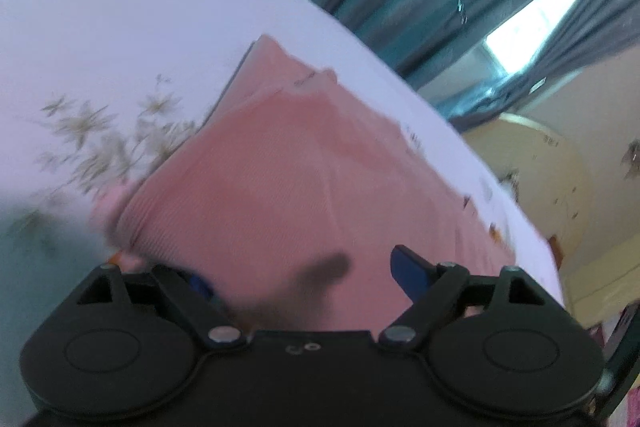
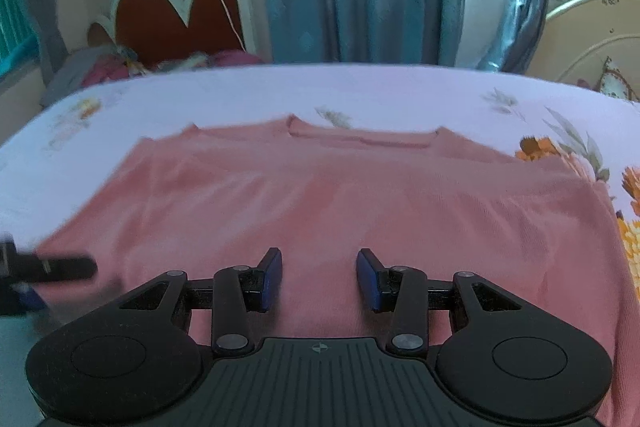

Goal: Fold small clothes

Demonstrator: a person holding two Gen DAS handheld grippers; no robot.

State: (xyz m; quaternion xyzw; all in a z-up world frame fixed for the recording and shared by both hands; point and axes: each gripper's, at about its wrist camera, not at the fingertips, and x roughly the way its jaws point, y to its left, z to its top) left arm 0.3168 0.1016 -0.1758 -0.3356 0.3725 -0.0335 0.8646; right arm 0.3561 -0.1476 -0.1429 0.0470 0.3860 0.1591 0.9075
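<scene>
The pink top [image 2: 320,203] lies flat on the floral sheet [image 2: 360,91], ready for folding; the left gripper [image 1: 304,275] and right gripper [image 2: 319,279] hover spread and empty at its near hem.

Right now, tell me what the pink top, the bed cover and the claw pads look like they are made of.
Pink top: soft knit fabric, matte; fine ribbing shows in the left wrist view.
Bed cover: thin woven cloth, probably cotton or a blend, smooth, with a printed flower pattern.
Pads of the right claw: blue, dull, likely rubber or foam, on black moulded plastic links.
</scene>
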